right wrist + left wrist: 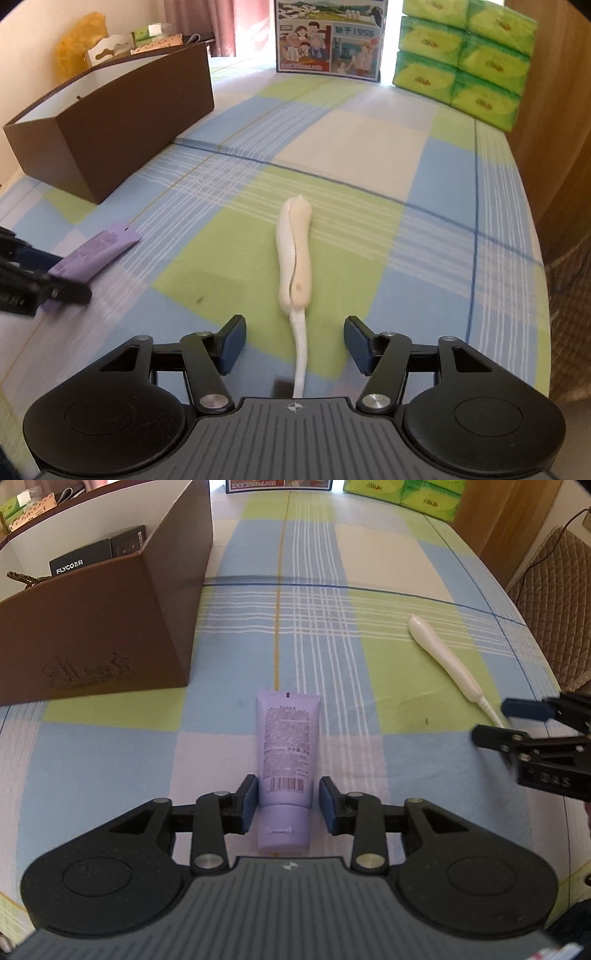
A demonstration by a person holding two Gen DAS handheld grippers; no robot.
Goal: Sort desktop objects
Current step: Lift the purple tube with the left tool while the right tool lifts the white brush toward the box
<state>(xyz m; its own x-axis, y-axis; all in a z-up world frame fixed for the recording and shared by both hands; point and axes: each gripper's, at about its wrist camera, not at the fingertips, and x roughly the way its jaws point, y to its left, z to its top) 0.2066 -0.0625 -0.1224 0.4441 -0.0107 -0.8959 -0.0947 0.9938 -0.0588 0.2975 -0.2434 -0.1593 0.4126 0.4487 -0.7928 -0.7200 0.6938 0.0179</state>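
On the checked tablecloth [229,738], both grippers stand over their own targets, and the step in hand looks like a double pickup for the brown box [96,627] at ten o'clock in the left wrist view. The left gripper [288,805] straddles the purple tube [286,746] near its cap end; the jaws are narrowly parted, the left pad seems just at the tube's edge, the right pad shows a sliver of gap, so nothing is gripped yet. Best to close squarely across the shoulder above the cap, where the tube is firmest and less likely to squash or slip. The right gripper [294,343] stands about half open with only the thin white cord between its pads, touching neither; the white handheld device [294,254] lies ahead at twelve o'clock. I would reach forward onto the body rather than pinch the cord, which would let the device dangle and swing.
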